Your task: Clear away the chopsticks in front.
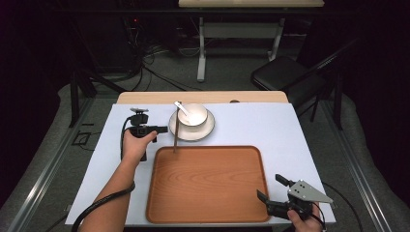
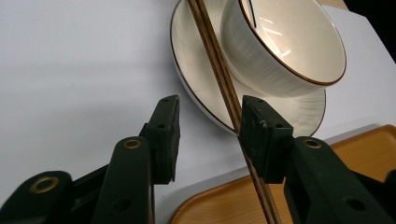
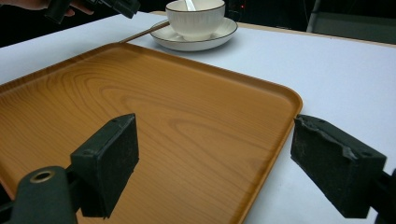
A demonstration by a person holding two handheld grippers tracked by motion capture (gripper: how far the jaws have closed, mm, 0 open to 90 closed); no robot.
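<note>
Chopsticks (image 2: pixel 219 74): a pair of thin brown wooden sticks, striped along their length, is seen lying side by side; one end rests on the rim of the plate (image 2: pixel 196 88), the other reaches over the edge of the wooden tray (image 1: pixel 208 183).
Bowl (image 1: pixel 192 114): white with a thin dark rim line and fine ribbing on the outside; it is set on the white plate, which carries the same dark rim line. A white spoon (image 1: pixel 181 108) is leaned inside it.
Location: plate and bowl are placed on the pale blue table cover (image 1: pixel 270 125), just beyond the tray's far edge; the chopsticks bridge plate and tray at the plate's left side.
Hidden or unclear: the lower end of the chopsticks is cut off at the bottom of the left gripper view, and a stretch is covered by one black pad. Whether that pad touches the sticks cannot be told. The spoon's bowl end is hidden inside the bowl.
Left gripper (image 2: pixel 210 126): jaws are spread apart; the chopsticks pass along the inner face of one jaw, with open space to the other.
Right gripper (image 3: pixel 215 163): jaws are spread wide, with the tray's near right rim lying between them, nothing pinched, well apart from the chopsticks.
</note>
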